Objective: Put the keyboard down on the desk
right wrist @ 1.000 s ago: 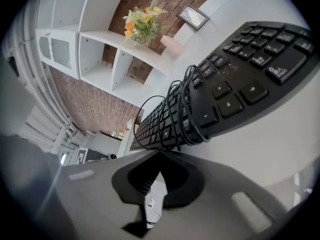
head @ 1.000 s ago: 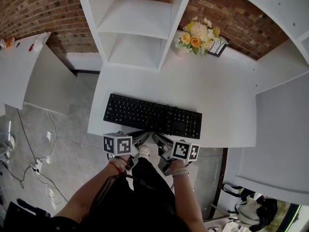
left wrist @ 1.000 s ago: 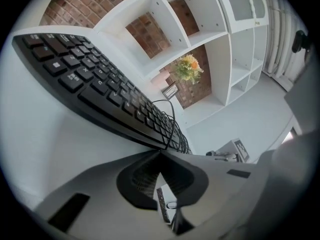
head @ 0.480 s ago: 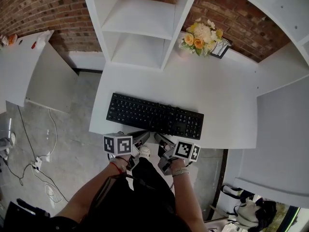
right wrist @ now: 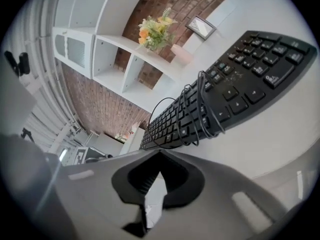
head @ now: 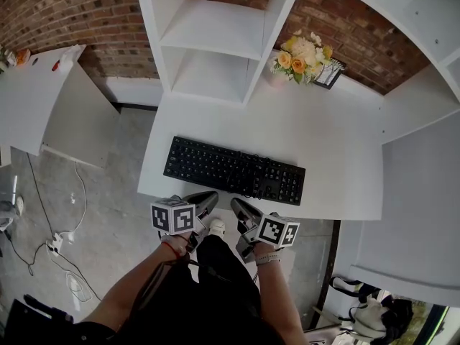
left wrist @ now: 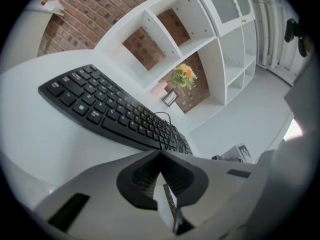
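grey left gripper [head: 207, 197] and right gripper [head: 236, 205] each bear a white cube [head: 174, 216] of black square markers; black trousers [head: 215, 286], red wristband [head: 171, 247].

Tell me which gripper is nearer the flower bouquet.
Right. The right gripper is at the front edge of the desk, the flower bouquet ahead to its right; the left gripper is beside it, farther left.

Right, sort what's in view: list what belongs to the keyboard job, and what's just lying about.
Job: keyboard, lying flat on the desk; left tool and right tool, both shut and empty, at the desk's near edge.
Lying about: flowers, picture frame, shelf unit, floor cables.
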A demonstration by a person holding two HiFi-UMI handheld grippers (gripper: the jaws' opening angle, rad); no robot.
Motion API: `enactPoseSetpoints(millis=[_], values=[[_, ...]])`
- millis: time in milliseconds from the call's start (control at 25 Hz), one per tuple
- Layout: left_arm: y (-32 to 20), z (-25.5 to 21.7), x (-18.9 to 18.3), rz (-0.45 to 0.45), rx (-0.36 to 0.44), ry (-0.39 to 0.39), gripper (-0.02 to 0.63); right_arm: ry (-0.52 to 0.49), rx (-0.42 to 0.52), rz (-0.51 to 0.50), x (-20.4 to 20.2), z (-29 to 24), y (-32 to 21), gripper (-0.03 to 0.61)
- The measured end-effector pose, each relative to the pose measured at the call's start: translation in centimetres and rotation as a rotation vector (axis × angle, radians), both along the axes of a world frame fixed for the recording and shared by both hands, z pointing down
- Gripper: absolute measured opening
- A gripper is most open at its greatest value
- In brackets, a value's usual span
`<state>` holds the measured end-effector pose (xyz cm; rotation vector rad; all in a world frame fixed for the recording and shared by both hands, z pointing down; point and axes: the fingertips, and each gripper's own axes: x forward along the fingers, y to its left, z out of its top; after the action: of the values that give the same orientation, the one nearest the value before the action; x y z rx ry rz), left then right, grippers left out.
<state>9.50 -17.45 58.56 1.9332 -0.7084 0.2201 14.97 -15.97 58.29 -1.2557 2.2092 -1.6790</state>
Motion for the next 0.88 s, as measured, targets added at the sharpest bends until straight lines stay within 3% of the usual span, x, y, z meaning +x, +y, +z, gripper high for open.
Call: enactPoseSetpoints(millis=[440, 880], values=[[-0.7, -3.3, -3.3, 0.004, 0.254, -0.102, -0.009, 0.252, 0.238, 0.072, 1.7, -3.2, 0.6, 0.002], [-0.3, -7.3, -6.5, -0.016, 0.45, -0.163, -0.009, 0.386, 0.413, 0.207, 3.6, -7.3, 2.4, 0.002]])
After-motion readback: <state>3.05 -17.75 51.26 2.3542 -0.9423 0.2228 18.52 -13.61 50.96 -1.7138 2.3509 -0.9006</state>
